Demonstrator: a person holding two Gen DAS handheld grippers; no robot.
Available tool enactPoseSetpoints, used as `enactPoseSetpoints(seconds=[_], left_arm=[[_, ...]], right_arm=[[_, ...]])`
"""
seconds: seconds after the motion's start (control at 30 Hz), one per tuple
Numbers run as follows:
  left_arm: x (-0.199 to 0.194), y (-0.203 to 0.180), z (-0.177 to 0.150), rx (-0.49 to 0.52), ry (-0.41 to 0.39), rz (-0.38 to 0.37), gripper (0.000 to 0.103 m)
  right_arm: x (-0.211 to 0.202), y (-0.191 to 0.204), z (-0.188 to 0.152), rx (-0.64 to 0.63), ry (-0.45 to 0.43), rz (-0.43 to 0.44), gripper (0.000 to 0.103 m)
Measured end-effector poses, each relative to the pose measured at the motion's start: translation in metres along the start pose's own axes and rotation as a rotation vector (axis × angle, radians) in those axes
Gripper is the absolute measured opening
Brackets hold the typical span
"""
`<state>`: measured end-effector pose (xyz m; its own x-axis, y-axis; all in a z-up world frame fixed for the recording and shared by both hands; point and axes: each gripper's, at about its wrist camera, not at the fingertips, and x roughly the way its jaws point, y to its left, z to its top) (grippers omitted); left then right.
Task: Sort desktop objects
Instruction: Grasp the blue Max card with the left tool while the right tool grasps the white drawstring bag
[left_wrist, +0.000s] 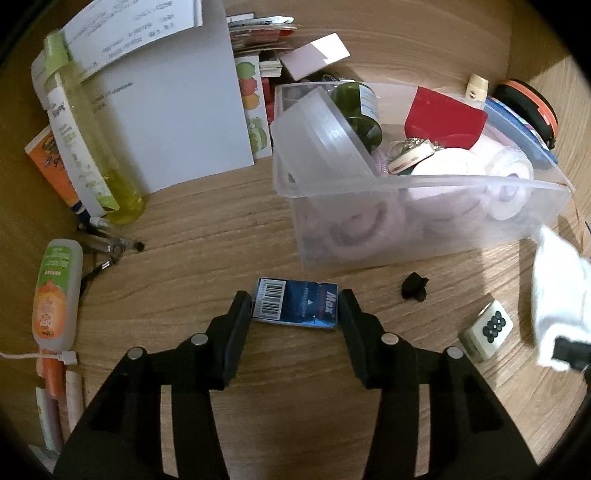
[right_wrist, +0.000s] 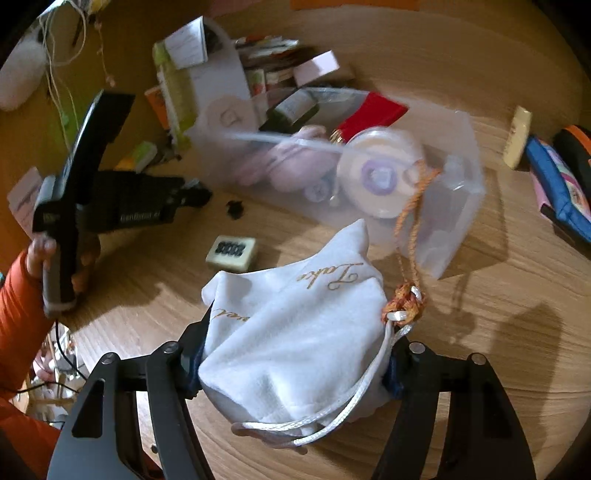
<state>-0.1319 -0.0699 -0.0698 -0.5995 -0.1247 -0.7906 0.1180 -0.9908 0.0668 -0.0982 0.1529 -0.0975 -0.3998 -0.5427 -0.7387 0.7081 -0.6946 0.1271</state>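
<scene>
Presently, your left gripper stands spread, its fingers flanking the blue Max packet on either short side; whether the pads already touch it cannot be told. The packet lies flat on the wooden desk, just short of the translucent bin, which sits at about one o'clock from the fingertips in the left wrist view. Your right gripper is pinching the white drawstring pouch, held above the desk with the bin at twelve o'clock in the right wrist view.

Recommendation for the left side: close squarely across the packet's short ends, keeping the fingers low to the wood, since so thin and glossy an item is likely to tip or slide out. Lift straight before turning toward the bin.

Noted for the right side: the orange cord trails from the pouch near the bin wall and could snag on the rim.

Surface condition: wood-grain desk, heavily cluttered. A mahjong tile lies at three o'clock from the packet, a small black scrap at two o'clock, and bottles and papers at ten. The surrounding room is not discernible.
</scene>
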Motion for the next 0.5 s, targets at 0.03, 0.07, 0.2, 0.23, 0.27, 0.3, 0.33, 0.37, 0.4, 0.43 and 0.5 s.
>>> enactPoseSetpoints(seconds=[0.03, 0.07, 0.2, 0.23, 0.27, 0.3, 0.33, 0.37, 0.4, 0.43, 0.5], left_arm=[[-0.003, 0.000, -0.001, -0.004, -0.004, -0.001, 0.048], [-0.005, -0.001, -0.002, -0.006, -0.010, -0.003, 0.048], [-0.022, -0.003, -0.005, -0.015, -0.049, -0.003, 0.048], [-0.027, -0.003, -0.006, -0.021, -0.061, -0.008, 0.048], [-0.034, -0.003, -0.006, -0.026, -0.073, -0.017, 0.048], [-0.038, -0.003, -0.006, -0.029, -0.081, -0.019, 0.048], [-0.045, -0.004, -0.006, -0.029, -0.095, -0.021, 0.048], [-0.049, -0.005, -0.006, -0.027, -0.102, -0.025, 0.048], [-0.054, -0.006, -0.005, -0.028, -0.115, -0.028, 0.048], [-0.057, -0.007, -0.004, -0.028, -0.121, -0.030, 0.048], [-0.066, -0.008, -0.002, -0.035, -0.142, -0.040, 0.048]], right_arm=[[-0.003, -0.001, 0.003, 0.004, -0.010, -0.002, 0.067], [-0.007, -0.002, 0.006, 0.007, -0.023, -0.005, 0.067], [-0.018, -0.008, 0.017, -0.001, -0.058, -0.020, 0.067], [-0.022, -0.012, 0.020, 0.006, -0.067, -0.013, 0.067], [-0.024, -0.014, 0.023, 0.016, -0.073, -0.001, 0.067], [-0.027, -0.017, 0.025, 0.025, -0.077, 0.014, 0.067], [-0.029, -0.020, 0.029, 0.030, -0.086, 0.024, 0.067], [-0.031, -0.021, 0.032, 0.033, -0.095, 0.026, 0.067], [-0.033, -0.022, 0.035, 0.033, -0.102, 0.031, 0.067], [-0.035, -0.024, 0.038, 0.040, -0.113, 0.040, 0.067], [-0.037, -0.026, 0.045, 0.052, -0.124, 0.063, 0.067]])
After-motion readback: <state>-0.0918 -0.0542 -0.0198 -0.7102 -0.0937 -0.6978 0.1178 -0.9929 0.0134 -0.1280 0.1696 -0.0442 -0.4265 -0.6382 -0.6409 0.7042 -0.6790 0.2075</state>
